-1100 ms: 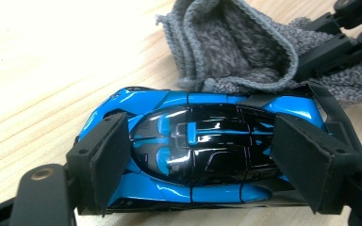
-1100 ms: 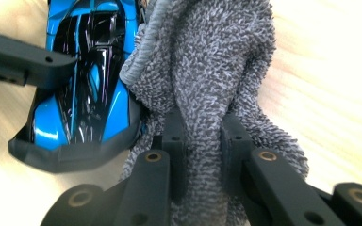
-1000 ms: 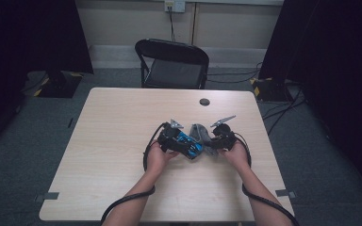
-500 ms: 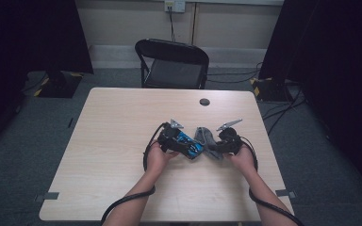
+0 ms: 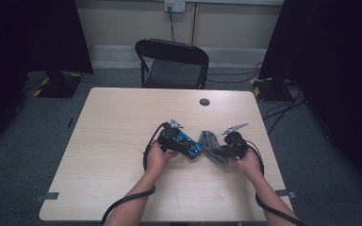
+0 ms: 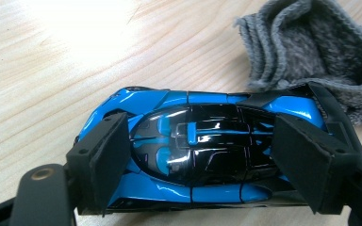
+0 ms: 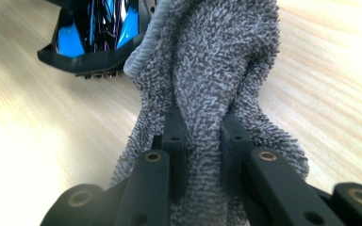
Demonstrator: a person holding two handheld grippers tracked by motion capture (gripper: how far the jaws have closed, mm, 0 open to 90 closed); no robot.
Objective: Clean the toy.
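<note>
Since the earlier frame our right hand had slid a little outward toward the table's right edge, drawing the grey cloth with it, while our left hand had barely shifted. We held the left tool clamped across the blue and black toy car, one pad on each end of the body, with the car lying on the table just in front of us. We held the right tool pinched on a bunched fold of the cloth, which stood up between the pads and draped against one end of the car. Our worry was the glossy shell: the pads met slanted, shiny surfaces, so any sideways pull from the cloth could have made the car slip or twist out of the clamp. The cloth was held by a narrow fold only, and the loose loops could have slid through the pads if we had rubbed hard, leaving the tool's hard tips to scrape the paint. We also judged that the cloth's ribbed hem, lying right by the car's underside, might have snagged there and dragged the car. With both tools so close together, a careless swing could have knocked one against the other and loosened both grips.
</note>
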